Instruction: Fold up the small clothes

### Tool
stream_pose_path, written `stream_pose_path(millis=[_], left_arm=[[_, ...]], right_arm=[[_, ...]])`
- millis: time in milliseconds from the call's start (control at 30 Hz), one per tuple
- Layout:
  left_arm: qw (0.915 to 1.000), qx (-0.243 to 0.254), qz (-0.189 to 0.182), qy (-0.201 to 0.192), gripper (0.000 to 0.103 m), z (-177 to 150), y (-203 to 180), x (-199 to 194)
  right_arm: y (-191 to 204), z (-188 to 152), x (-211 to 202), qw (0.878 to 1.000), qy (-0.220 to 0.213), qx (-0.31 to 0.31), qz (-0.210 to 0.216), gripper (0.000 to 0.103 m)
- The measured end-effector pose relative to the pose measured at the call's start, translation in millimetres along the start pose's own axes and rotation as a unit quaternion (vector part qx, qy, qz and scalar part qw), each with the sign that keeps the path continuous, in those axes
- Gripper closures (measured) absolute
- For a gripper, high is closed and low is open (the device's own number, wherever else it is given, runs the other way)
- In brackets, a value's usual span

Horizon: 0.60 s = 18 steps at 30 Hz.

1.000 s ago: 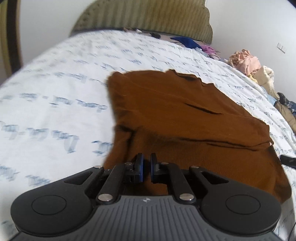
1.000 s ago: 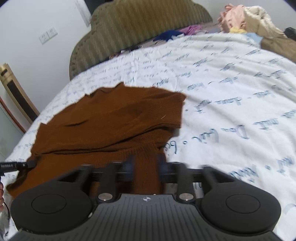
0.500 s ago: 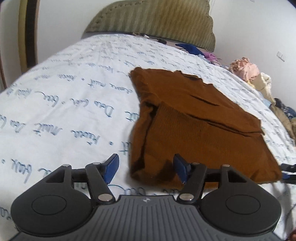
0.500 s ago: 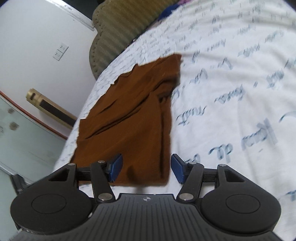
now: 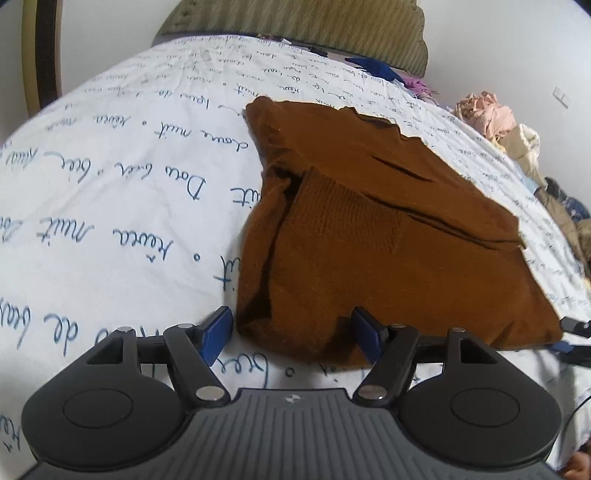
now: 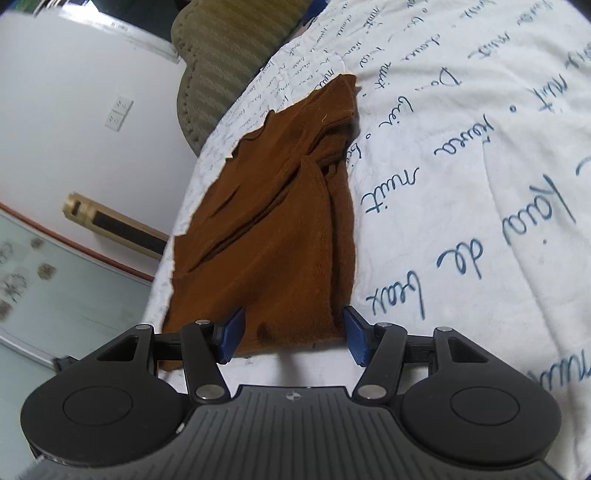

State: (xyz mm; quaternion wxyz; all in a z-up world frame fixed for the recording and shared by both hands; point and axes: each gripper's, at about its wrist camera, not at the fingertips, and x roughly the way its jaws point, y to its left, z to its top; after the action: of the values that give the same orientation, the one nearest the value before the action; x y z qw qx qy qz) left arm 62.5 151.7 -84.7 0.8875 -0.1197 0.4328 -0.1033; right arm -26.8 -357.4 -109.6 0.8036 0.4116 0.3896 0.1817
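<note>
Garment: brown knit top (image 5: 388, 236), folded, flat on the bed sheet (image 5: 129, 184); headboard (image 5: 295, 33) at 12 o'clock
Left gripper (image 5: 291, 332): jaws just opened wide; nothing gripped; garment's near corner lies between them
Right gripper (image 6: 291, 336): jaws apart, empty; garment's near edge between them

The left claw (image 5: 291, 334) has just been opening, empty; the right claw (image 6: 293, 338) gapes empty.

Both wrist cameras look down close over the brown garment (image 5: 388, 229) from its near edge.
</note>
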Motion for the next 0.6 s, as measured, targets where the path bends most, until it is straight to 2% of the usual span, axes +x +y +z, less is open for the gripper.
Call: stream_pose_path(millis=[133,467,533,600], left_arm=[[0.9997,-0.018,-0.017,0.003,0.032,-4.5,5.2,-3.1],[0.999,-0.04,-0.017,0.0,0.032,0.8,5.9,4.4],[0.999,-0.041,-0.015,-0.003,0.032,0.3,6.0,-1.1],[0.9995,-0.027,-0.007,-0.015,0.032,3.0,4.0,-11.2]], right_arm=[[-7.2,-5.2,-7.8,1.0,-0.009,0.017,0.004,0.045],[-6.0,-4.2,4.7,1.0,-0.012,0.022,0.008,0.048],[-1.5,-3.5,-2.1,1.0,-0.02,0.012,-0.001,0.048],[12.0,0.1,-15.4,0.998,-0.045,-0.037,-0.035,0.048]])
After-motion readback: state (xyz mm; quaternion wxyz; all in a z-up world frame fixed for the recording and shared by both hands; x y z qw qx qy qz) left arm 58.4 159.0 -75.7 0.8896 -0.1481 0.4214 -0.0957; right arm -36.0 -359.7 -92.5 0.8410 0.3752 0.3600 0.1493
